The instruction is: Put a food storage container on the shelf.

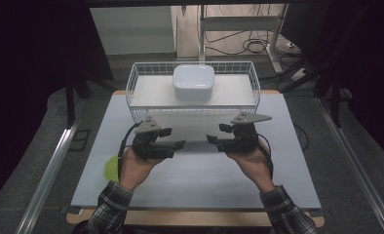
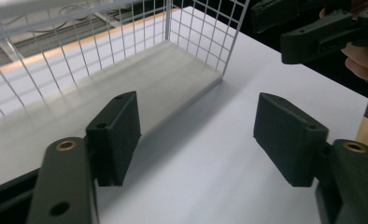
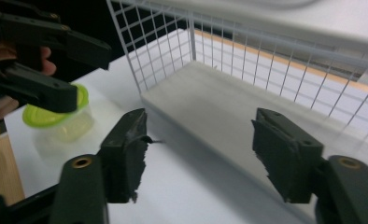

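High view, left to right: lime-lidded tub [image 1: 111,168] mostly hidden behind left hand; left gripper [image 1: 179,144] jaws apart, empty; white wire basket [image 1: 136,85] just beyond, holding rounded white container [image 1: 193,82]; right gripper [image 1: 211,139] jaws apart, empty.

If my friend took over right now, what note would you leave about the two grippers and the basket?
Left gripper: open, nothing between its jaws, low over the white table in front of the basket.
Right gripper: open, also holding nothing, facing the left one.
Wire basket: at the far side of the table, with a white lidded box resting on top of it.
Small container with a green lid: on the table by the left hand.
Done: it looks like the basket has been set down; both grippers are clear of it.
Left: cannot tell for sure; the green-lidded container may be next.
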